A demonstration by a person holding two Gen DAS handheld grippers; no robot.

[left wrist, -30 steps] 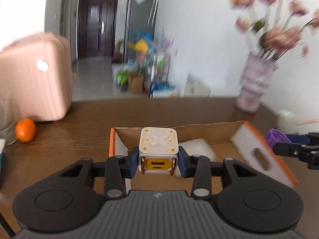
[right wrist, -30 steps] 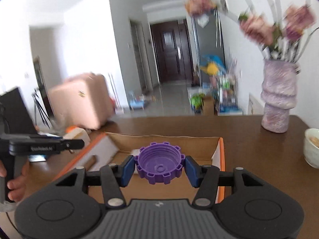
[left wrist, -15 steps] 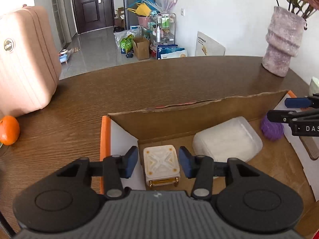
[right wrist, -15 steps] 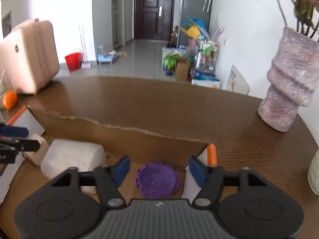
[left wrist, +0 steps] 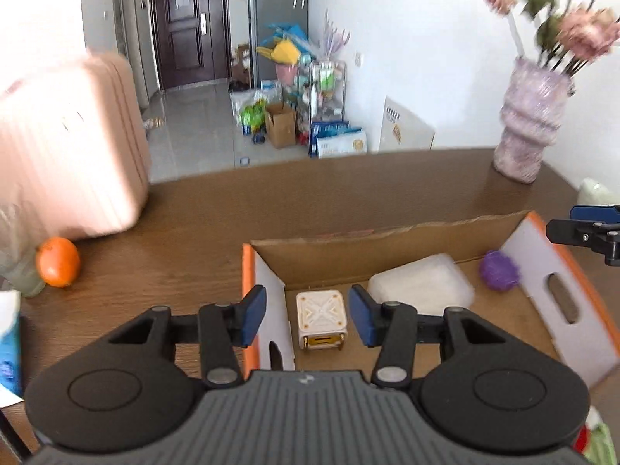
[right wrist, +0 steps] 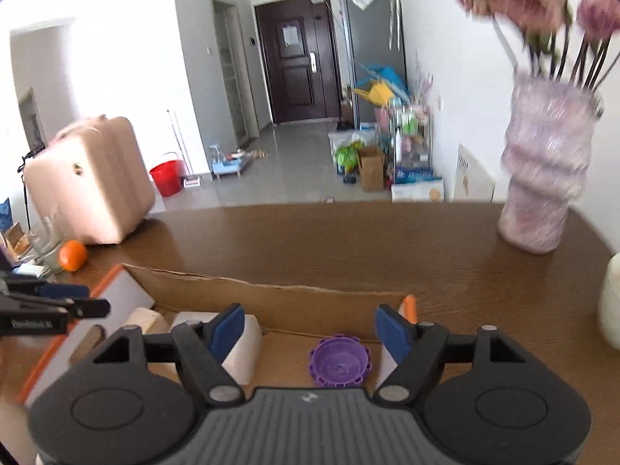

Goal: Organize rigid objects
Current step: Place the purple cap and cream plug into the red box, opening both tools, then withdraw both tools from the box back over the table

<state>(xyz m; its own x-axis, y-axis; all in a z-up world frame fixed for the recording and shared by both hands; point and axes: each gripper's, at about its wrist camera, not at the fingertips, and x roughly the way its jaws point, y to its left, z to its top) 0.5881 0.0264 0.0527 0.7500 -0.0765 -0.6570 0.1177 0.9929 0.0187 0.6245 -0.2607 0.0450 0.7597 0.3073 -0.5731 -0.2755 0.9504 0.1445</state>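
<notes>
An open cardboard box (left wrist: 387,240) with orange-edged flaps lies on the brown table. Inside, a white and gold cube (left wrist: 321,318) sits at the left end, a white plastic container (left wrist: 420,285) in the middle and a purple toothed cap (left wrist: 499,265) at the right end. My left gripper (left wrist: 308,319) is open above the cube, apart from it. My right gripper (right wrist: 310,327) is open above the purple cap (right wrist: 340,362), apart from it. The box (right wrist: 271,298), the container (right wrist: 242,348) and the cube (right wrist: 145,319) also show in the right wrist view.
An orange (left wrist: 58,261) and a pink suitcase (left wrist: 66,147) stand at the table's left. A purple vase of flowers (right wrist: 546,178) stands at the far right, with a white jar (right wrist: 610,302) nearer. A glass (right wrist: 48,246) stands beside the orange (right wrist: 73,255).
Both grippers opened and let go: the cube and the purple cap now lie in the box. Both grippers have since lifted up and back from the box.
</notes>
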